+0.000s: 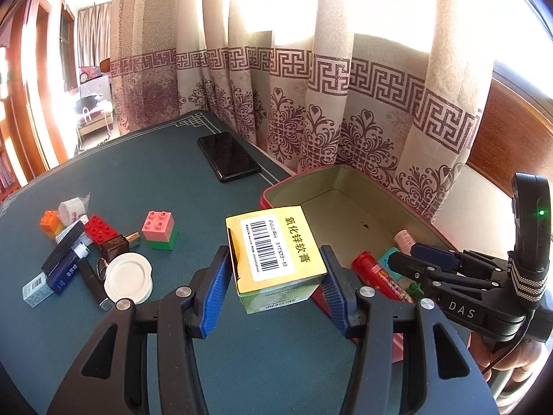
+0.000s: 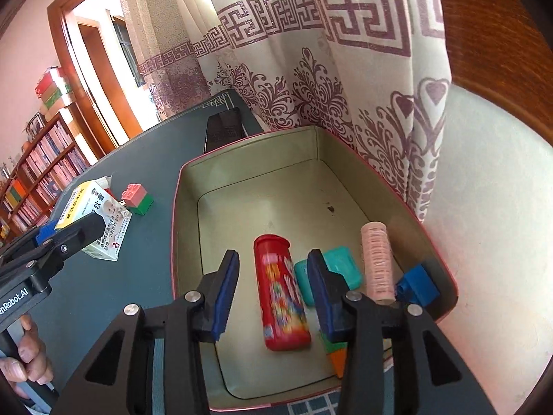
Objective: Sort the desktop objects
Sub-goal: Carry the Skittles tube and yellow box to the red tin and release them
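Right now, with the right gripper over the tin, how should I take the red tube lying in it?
Grip the red tube across its middle, coming from above. It lies flat on the tin floor, lengthwise between the open right gripper jaws; the teal case sits close on one side, so probably keep the jaws narrow.

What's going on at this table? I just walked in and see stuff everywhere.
A person is sorting desk clutter into a tin box, using a hand-held gripper in each hand. The left hand-held gripper grips a yellow ointment carton beside the tin. The right hand-held gripper hangs open over the tin, above a red tube lying inside with a teal case, a pink roll and a blue brick. Bricks and small items wait on the green mat.
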A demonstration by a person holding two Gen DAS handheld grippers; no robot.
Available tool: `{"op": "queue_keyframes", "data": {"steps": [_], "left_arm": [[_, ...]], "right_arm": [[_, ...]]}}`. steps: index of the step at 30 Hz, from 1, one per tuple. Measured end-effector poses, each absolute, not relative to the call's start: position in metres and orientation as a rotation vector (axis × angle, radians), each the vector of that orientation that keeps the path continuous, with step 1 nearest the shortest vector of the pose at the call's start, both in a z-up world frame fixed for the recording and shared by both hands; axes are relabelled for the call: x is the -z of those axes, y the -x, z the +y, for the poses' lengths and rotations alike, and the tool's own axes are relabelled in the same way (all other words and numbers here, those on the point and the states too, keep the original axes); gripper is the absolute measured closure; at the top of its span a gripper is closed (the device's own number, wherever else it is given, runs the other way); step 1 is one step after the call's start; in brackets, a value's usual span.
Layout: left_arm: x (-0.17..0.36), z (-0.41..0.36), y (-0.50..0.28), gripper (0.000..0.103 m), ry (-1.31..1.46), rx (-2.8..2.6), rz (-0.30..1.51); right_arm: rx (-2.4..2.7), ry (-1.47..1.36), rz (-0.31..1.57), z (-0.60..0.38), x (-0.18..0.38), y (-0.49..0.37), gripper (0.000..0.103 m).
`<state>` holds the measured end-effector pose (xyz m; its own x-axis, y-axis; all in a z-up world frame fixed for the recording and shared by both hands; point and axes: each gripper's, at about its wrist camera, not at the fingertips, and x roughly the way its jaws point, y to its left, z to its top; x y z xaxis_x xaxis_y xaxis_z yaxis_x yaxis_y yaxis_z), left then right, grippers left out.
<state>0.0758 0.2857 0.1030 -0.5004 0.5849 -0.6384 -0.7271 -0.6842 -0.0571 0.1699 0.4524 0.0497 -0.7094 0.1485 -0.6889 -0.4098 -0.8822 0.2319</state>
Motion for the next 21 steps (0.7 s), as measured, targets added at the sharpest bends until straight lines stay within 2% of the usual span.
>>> {"op": "queue_keyframes", "data": {"steps": [17,21], "left_arm": [[-0.098,0.346,-0.065,0.047,0.866,-2.052,0.249],[-0.095,0.354,-0.063,0.037,0.876,-2.028,0.231]], "right_arm": [[-2.557,0.997,0.516,0.456,-0.049,-0.173,0.052],[-2.554,1.002,0.519,0.456,-0.047,-0.172,0.048]]}}
